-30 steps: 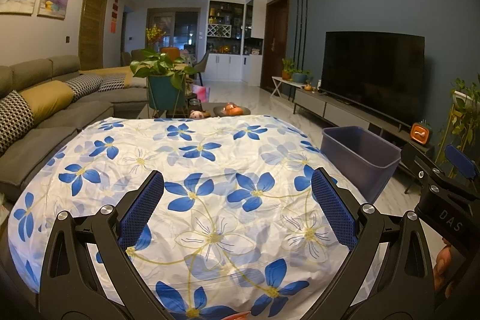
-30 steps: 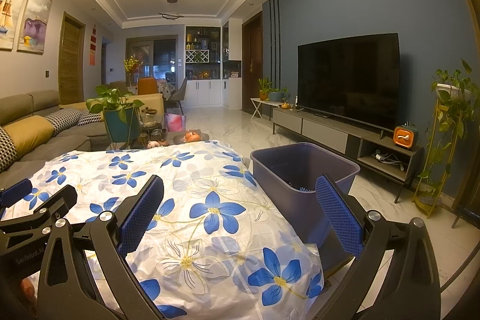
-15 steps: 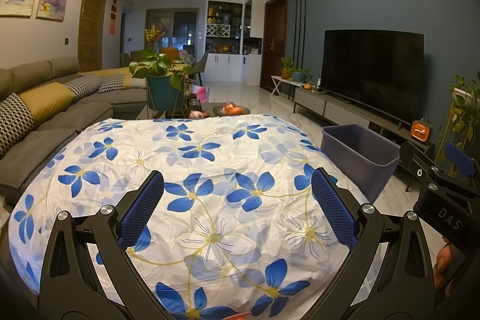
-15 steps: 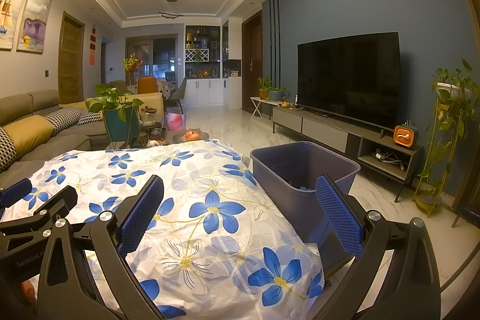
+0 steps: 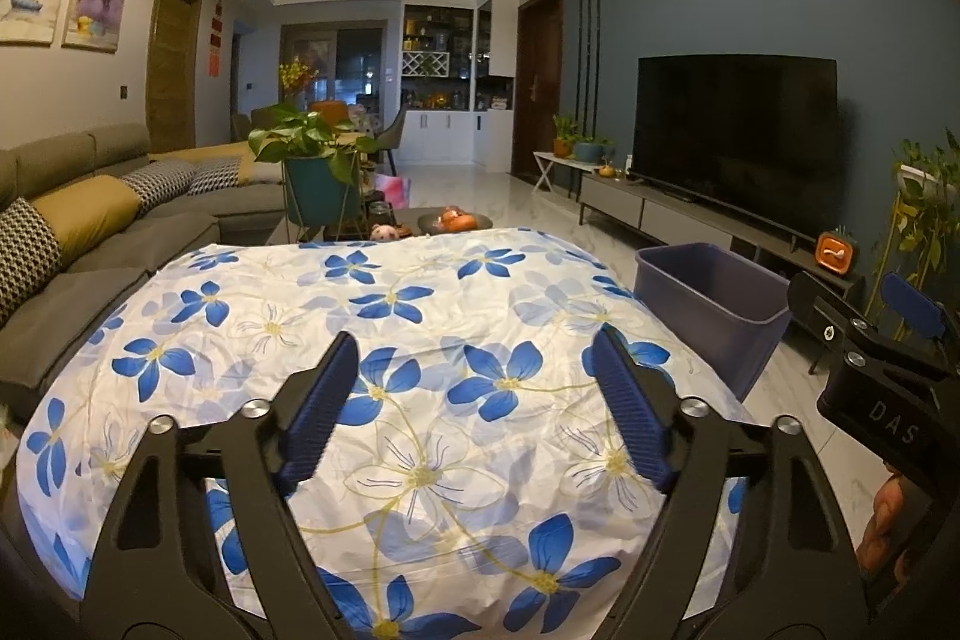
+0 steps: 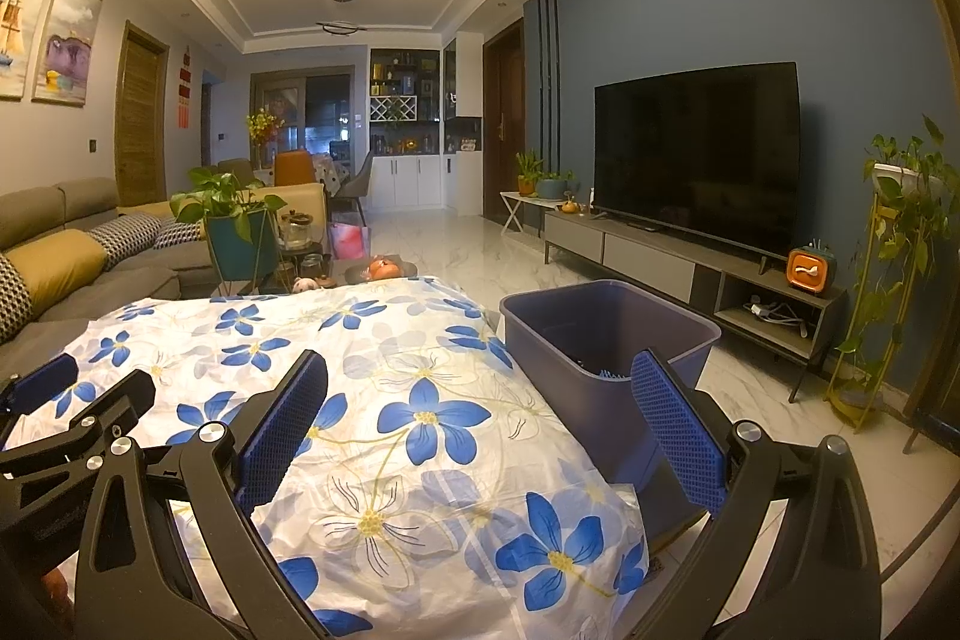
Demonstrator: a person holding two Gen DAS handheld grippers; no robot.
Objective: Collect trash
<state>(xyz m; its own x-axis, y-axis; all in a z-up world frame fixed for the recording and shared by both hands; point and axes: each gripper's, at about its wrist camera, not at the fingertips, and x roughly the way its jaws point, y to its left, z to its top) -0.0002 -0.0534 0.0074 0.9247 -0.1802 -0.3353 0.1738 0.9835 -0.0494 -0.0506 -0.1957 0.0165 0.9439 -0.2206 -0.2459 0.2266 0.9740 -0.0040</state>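
Two grippers, left gripper (image 5: 474,406) and right gripper (image 6: 480,424), gape wide over our counter (image 5: 420,316); no trash visible, bin (image 6: 606,340) right; we likely search next.

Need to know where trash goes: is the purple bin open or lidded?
Open. The purple bin beside the floral cloth shows no lid; its inside is visible.
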